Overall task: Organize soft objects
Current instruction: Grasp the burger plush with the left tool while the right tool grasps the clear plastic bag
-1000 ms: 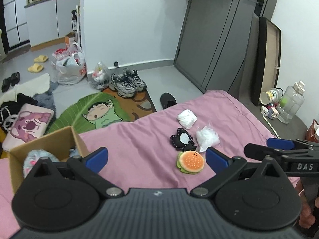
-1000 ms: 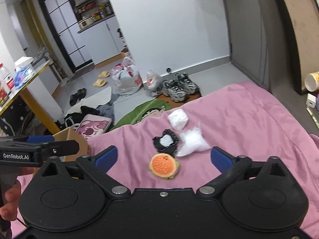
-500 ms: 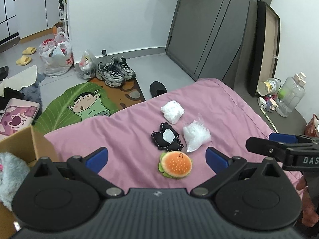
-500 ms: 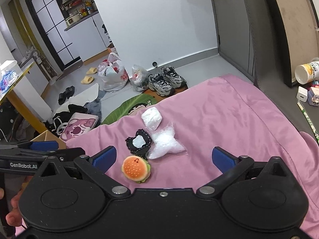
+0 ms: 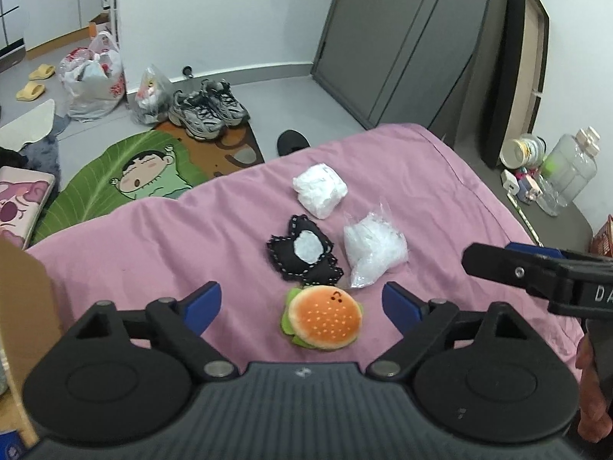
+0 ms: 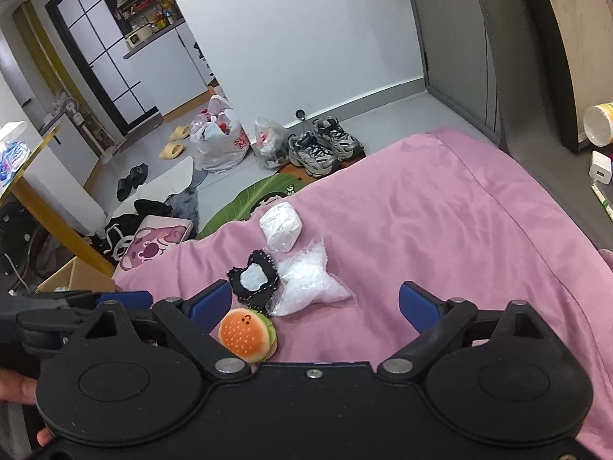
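Both wide but just closing a little: left gripper (image 5: 300, 301) around burger plush (image 5: 322, 322), untouched; right gripper (image 6: 315, 301) empty. Cardboard box (image 5: 23, 329) cut off at edge, contents hidden.

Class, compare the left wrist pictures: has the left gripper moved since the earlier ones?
Yes. The left gripper has come forward and down toward the burger toy, which now lies between its open jaws; they have just been closing slightly.
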Motion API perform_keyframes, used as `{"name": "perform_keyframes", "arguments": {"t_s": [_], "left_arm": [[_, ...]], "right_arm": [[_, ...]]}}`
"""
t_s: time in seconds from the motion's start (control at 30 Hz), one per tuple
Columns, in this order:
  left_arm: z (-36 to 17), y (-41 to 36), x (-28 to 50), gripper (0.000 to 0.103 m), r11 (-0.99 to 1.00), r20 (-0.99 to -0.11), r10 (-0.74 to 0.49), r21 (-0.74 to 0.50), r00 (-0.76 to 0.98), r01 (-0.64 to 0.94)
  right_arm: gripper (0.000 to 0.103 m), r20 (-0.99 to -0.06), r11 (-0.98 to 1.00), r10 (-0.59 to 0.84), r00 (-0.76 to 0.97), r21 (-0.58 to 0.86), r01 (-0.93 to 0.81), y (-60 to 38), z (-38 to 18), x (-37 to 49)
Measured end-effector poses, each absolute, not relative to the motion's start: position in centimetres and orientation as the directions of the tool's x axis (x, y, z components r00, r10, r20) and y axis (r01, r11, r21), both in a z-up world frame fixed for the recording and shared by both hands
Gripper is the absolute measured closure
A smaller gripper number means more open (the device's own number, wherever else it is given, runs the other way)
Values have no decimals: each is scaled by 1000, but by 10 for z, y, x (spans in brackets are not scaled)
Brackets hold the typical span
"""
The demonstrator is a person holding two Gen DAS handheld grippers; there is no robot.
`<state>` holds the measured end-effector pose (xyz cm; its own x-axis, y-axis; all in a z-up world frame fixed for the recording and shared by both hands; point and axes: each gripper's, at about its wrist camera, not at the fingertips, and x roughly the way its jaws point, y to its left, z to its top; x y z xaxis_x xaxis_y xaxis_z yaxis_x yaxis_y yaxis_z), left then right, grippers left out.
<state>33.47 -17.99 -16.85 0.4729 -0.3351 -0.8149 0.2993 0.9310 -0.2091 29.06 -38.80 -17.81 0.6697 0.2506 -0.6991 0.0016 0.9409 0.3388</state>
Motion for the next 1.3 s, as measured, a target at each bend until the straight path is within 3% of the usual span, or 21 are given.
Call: {"name": "perform_keyframes", "arguments": {"t_s": [0.2,0.6,0.63,0.7,0.8,1.17,1.2,1.27,1.3], "left_arm": [[-193,-194,347,27,919,-847,-351,-231,399,319],[-230,-215,355,28,912,-899,-305,-180,315,368],[-230,-216,354,28,913,-900,-297,-169,320,372],[-231,-215,352,46,917,-898,-287,-156,334,367],[-227,-208,351,49,921,-887,-303,-178,348,348],[-201,-182,348,50,935,-863,-304,-190,403,298],[-199,-179,347,50,939,-860,-297,-184,416,290],[-195,-173,346,50,944,-852,-292,-183,434,275],[-192,-170,346,50,946,-848,-290,-185,443,266]], "right_arm": [[8,-710,950,236,664,313,-3,-385,-183,300],[9,-753,949,241,612,315,13,-383,-198,320],[10,-754,949,247,609,314,4,-381,-199,322],[13,-761,952,251,597,305,-12,-376,-202,327],[26,-771,952,261,581,305,-23,-371,-207,333],[35,-783,963,255,567,261,-73,-352,-221,353],[37,-787,963,251,563,261,-65,-352,-223,356],[53,-796,968,235,557,241,-65,-349,-226,358],[53,-795,970,233,560,235,-70,-348,-226,358]]}}
